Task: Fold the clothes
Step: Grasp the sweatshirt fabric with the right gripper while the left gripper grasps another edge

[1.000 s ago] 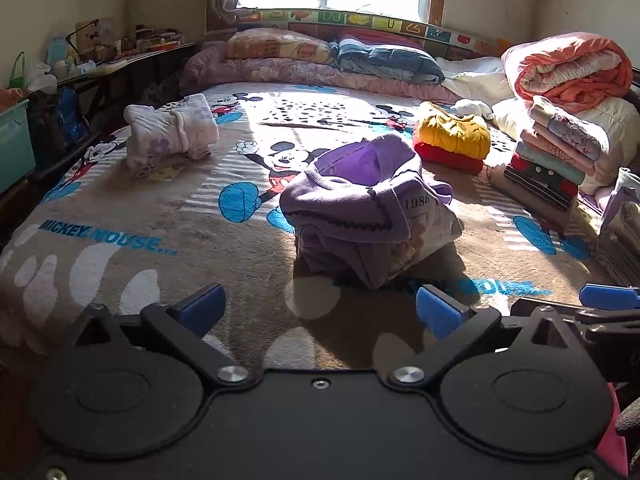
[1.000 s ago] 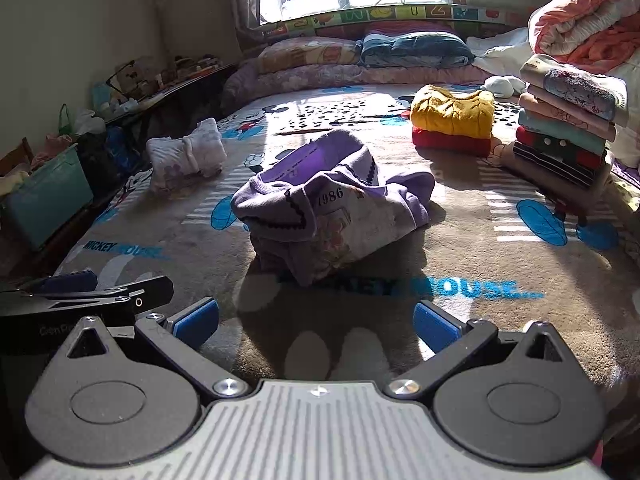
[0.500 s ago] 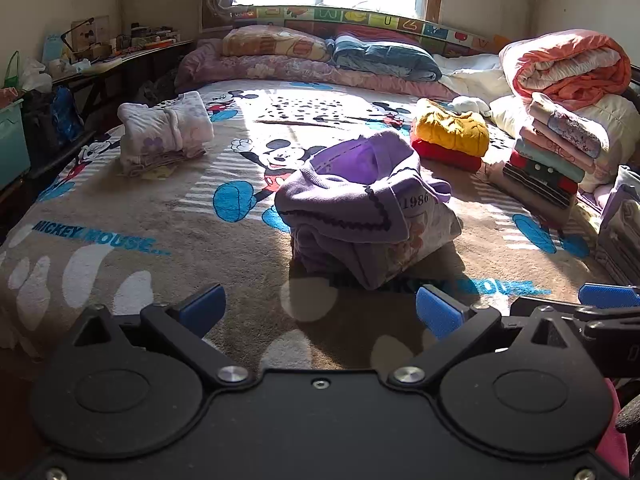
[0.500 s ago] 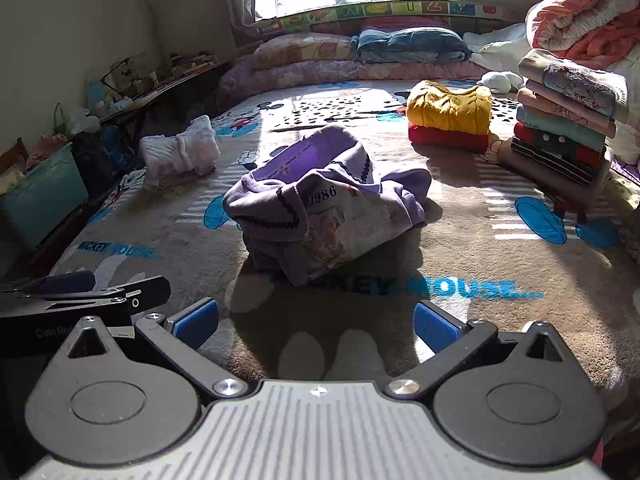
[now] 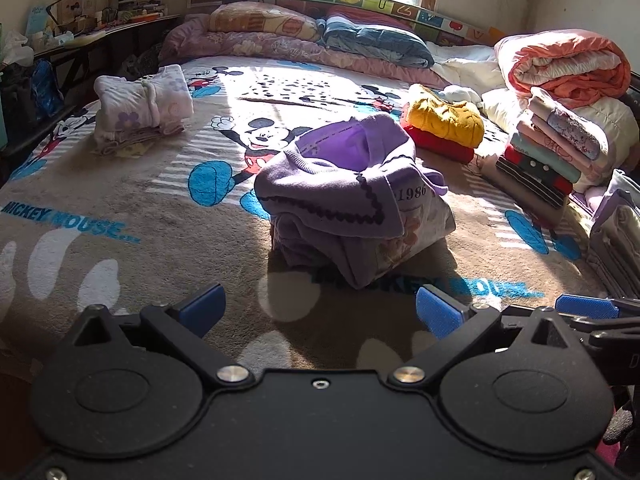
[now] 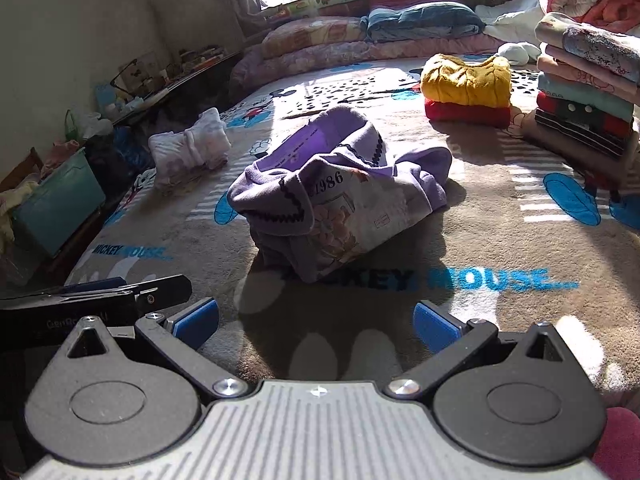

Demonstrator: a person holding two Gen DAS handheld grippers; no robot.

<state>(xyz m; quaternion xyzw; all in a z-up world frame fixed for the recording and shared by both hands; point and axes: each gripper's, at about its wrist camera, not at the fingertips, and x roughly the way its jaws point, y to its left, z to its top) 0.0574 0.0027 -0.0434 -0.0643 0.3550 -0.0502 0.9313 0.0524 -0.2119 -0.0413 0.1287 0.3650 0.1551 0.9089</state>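
Purple garment [image 5: 352,196], crumpled in a heap, sits mid-blanket [image 5: 132,256] at twelve o'clock from both grippers. Left gripper [image 5: 320,312] and right gripper [image 6: 316,320] hover short of it, fingers spread wide, holding nothing.

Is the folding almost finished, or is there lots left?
Mostly done, it seems: a tall folded stack, a yellow and red pile and a white bundle sit folded on the bed. Nothing is in hand; the left gripper and right gripper are open. The crumpled purple top remains.
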